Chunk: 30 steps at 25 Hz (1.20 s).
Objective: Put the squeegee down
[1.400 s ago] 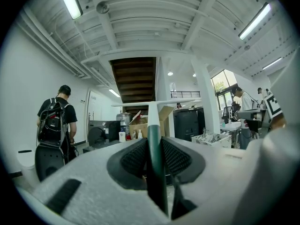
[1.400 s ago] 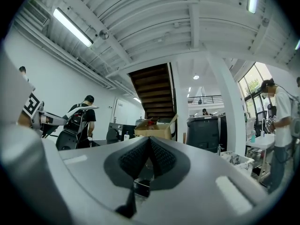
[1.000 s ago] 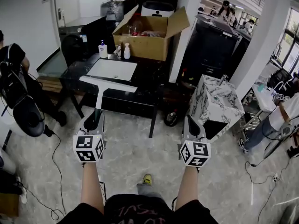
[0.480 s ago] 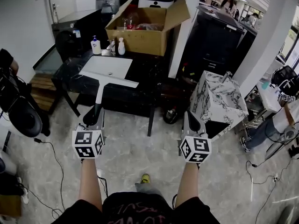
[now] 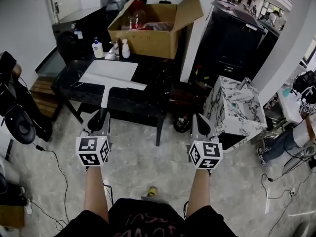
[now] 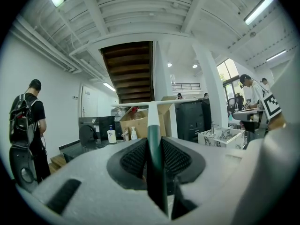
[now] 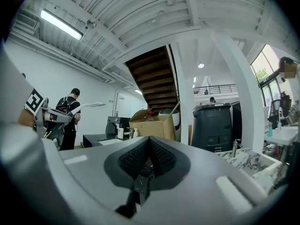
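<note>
The squeegee [image 5: 105, 97] has a white shaft, a dark green grip and a long white blade bar. My left gripper [image 5: 98, 123] is shut on its grip and holds it out level, the blade hanging over the front edge of the black table [image 5: 148, 105]. In the left gripper view the green grip [image 6: 153, 142] is pinched between both pads and the blade [image 6: 140, 105] crosses ahead. My right gripper [image 5: 199, 126] is level with the left one, over the floor, shut with nothing in it [image 7: 149, 146].
The black table carries a white basin [image 5: 111, 69], pump bottles [image 5: 98, 48] and an open cardboard box [image 5: 148, 33]. A marble sink unit [image 5: 232, 110] stands at the right. A person with a backpack [image 6: 26, 121] and a dark chair [image 5: 19, 125] are at the left. Cables cross the floor.
Both grippers have moved forward toward the black table with the squeegee still held. The blade now reaches over the table's front edge.
</note>
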{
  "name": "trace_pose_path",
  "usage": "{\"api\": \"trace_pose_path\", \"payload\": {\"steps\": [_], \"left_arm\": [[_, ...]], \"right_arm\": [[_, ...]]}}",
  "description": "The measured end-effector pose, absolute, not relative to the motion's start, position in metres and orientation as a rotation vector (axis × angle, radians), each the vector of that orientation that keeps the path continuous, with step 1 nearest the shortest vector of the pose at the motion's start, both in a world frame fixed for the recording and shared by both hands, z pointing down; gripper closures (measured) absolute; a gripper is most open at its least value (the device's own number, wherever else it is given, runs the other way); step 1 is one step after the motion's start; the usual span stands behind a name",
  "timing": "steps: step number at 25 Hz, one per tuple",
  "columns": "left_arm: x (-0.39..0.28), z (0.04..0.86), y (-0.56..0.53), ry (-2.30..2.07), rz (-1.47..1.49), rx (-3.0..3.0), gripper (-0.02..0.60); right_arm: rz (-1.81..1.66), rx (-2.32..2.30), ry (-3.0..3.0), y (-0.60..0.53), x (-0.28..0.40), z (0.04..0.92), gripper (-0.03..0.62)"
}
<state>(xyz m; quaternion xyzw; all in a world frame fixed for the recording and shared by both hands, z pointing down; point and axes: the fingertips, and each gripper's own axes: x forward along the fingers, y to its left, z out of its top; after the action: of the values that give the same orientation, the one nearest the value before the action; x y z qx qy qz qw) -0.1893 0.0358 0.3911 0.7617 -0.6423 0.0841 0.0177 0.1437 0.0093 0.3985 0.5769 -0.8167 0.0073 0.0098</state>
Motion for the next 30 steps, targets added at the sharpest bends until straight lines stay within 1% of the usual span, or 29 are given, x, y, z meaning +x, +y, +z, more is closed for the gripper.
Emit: {"api": "trace_pose_path", "payload": {"steps": [12,30], "left_arm": [[-0.168,0.382,-0.015,-1.996,0.275,2.375,0.480],[-0.171,0.393,-0.092,-1.952,0.245,2.390,0.479]], "right_arm": [[0.034,1.793,-2.580,-0.043,0.159,0.390,0.584],[0.023,1.829,-2.553,-0.111,0.157,0.397,0.583]]}}
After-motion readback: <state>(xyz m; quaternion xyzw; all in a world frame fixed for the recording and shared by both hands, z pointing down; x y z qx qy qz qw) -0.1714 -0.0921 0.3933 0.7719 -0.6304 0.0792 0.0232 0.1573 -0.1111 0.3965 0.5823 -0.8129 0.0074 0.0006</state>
